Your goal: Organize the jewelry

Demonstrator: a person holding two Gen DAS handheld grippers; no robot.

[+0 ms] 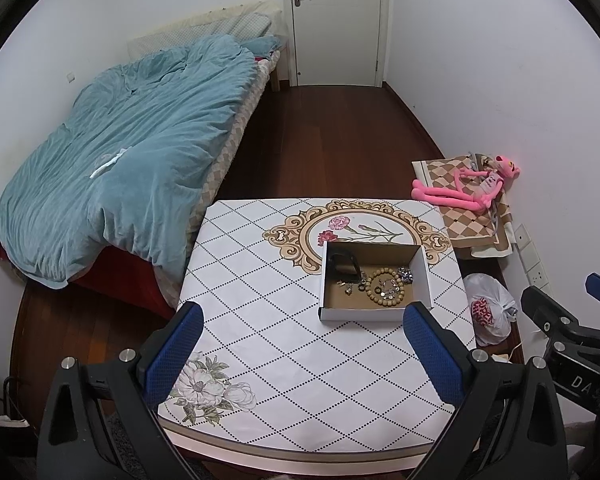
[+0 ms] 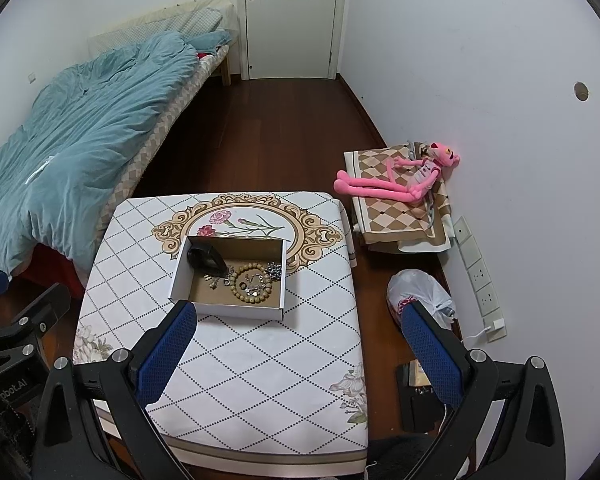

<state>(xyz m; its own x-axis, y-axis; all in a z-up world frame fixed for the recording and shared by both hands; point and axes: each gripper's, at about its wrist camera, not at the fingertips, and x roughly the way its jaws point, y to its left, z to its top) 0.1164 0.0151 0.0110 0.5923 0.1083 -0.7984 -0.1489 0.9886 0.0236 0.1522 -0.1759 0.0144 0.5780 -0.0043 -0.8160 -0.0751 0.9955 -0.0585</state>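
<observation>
Cardboard box (image 1: 374,316) with jewelry | ahead of parted fingers (image 1: 434,354) | untouched

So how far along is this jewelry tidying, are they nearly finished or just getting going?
All the jewelry visible already sits in the cardboard box on the table: a wooden bead bracelet, small metal pieces and a dark object, loosely jumbled together. Nothing is in hand: the left gripper and right gripper are both open, short of the box. Any sorting looks left to do.

Open cardboard box (image 1: 374,316) on table; bead bracelet (image 1: 385,289), trinkets inside.
</observation>
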